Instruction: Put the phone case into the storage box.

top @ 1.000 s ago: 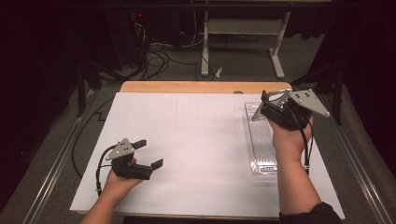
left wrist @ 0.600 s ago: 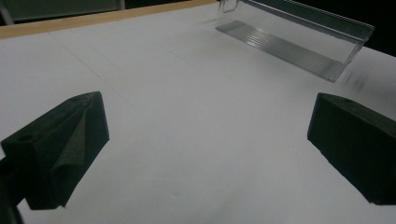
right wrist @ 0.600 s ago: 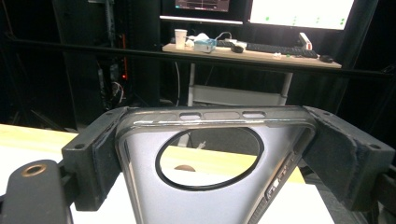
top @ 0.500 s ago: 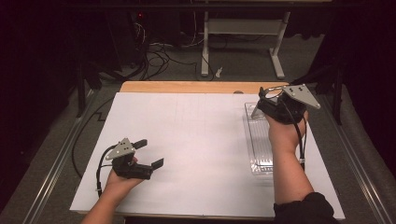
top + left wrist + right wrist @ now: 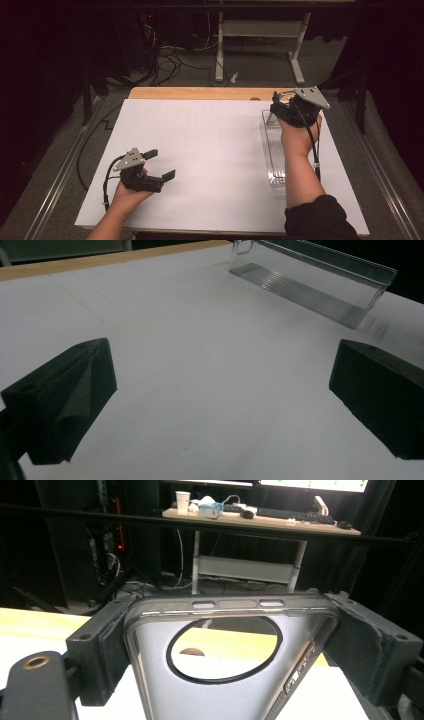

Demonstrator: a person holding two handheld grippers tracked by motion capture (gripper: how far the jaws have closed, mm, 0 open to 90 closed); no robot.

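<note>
The phone case (image 5: 220,680) sits clamped between the 2 jaws of the right gripper (image 5: 227,650), which press on its 2 long edges. It is a clear, grey-tinted case with a big round ring in its back and 3 small slots along its top edge. From above, the right gripper (image 5: 290,107) is held up over the far end of the clear plastic tray (image 5: 272,150), near the far right of the table, and the case itself is too small to make out there. A grey 3-cornered plate tops the gripper, and its cable trails back along the person's forearm.

The tray is long and narrow, lying lengthwise on the white sheet (image 5: 210,150) on the right side of the table. In the left gripper view the tray (image 5: 310,285) lies well ahead, with a ribbed floor and low clear walls.

The left gripper (image 5: 159,165) rests low at the near left of the white sheet, well apart from the tray. Its 2 jaws stand wide apart with nothing between them, just bare white sheet (image 5: 210,390).

Beyond the sheet, a strip of wooden table edge (image 5: 200,93) shows at the far side.
</note>
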